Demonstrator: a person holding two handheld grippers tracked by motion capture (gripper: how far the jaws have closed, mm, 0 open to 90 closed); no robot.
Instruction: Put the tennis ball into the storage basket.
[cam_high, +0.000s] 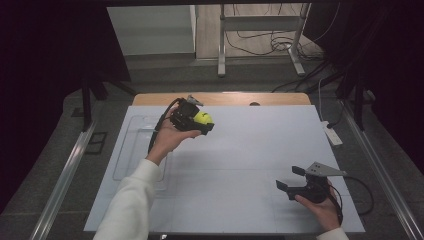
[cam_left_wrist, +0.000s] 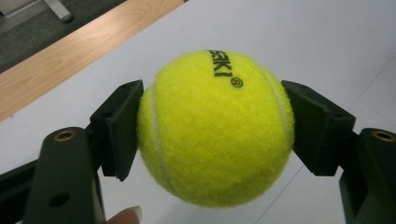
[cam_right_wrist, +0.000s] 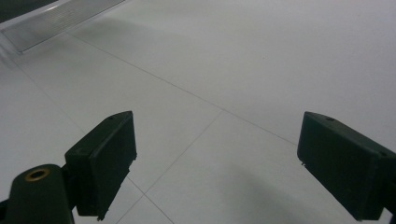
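High view: nearest the camera, right tongs (cam_high: 289, 178) low over the near right part of the white table (cam_high: 240, 165), jaws spread, nothing between them, pointing left across the sheet. Farther off, left tongs (cam_high: 206, 121) held up over the far left-centre of the table, pinching a yellow tennis ball (cam_high: 202, 118). Ball well apart from the right tongs, up and to the left of them; left hand plainly the nearer, already carrying it. Clear tray (cam_high: 131, 150) flat on the table's left side, below and toward the camera from the ball, empty as far as can be seen.

Left gripper view: tennis ball (cam_left_wrist: 215, 128) seated between the two black pads (cam_left_wrist: 122, 126), one pad pressed against each flank, ball clear of the table beneath. No long axis to speak of; round, so no orientation concern. Judged: next move likely a lowering toward tray or table.

Right gripper view: pads (cam_right_wrist: 105, 161) wide apart over bare table, tray edge at far upper left.
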